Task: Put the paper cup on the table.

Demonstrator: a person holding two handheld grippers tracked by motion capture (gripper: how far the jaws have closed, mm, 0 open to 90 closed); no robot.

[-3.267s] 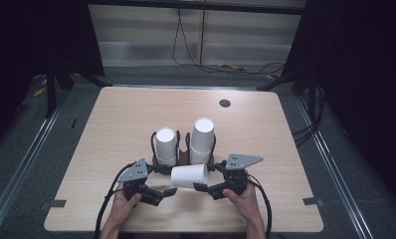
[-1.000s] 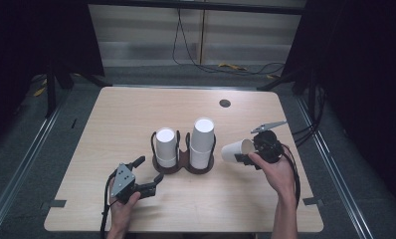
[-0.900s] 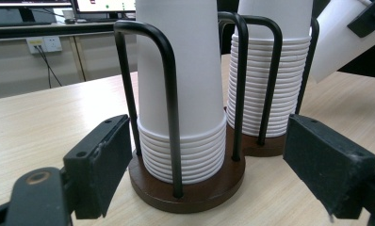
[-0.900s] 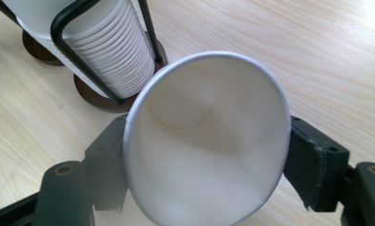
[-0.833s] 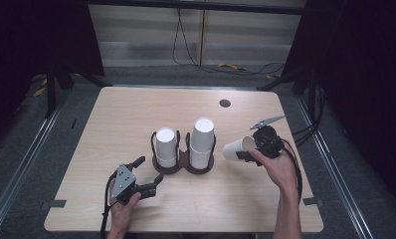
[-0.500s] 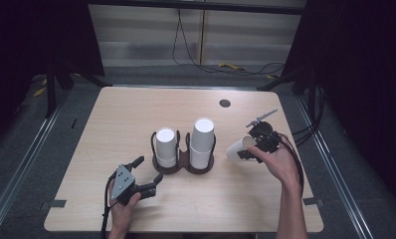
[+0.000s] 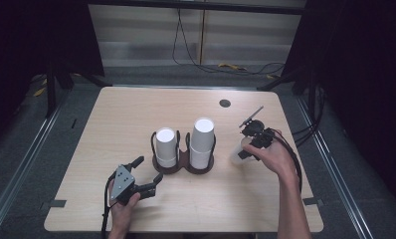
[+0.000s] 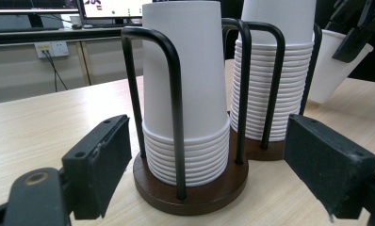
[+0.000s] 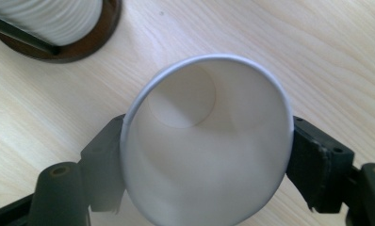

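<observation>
Near the right edge of the pale wooden bench, the right gripper clamps a single white paper cup by its sides just below the rim, mouth toward its camera. It looks light and thin-walled, so a hard squeeze would likely crush it; holding near the stiffer rolled rim seems wise. At the front left, the left gripper rests with jaws spread wide, empty, facing the dark wire-and-wood cup holder with its two stacks.
</observation>
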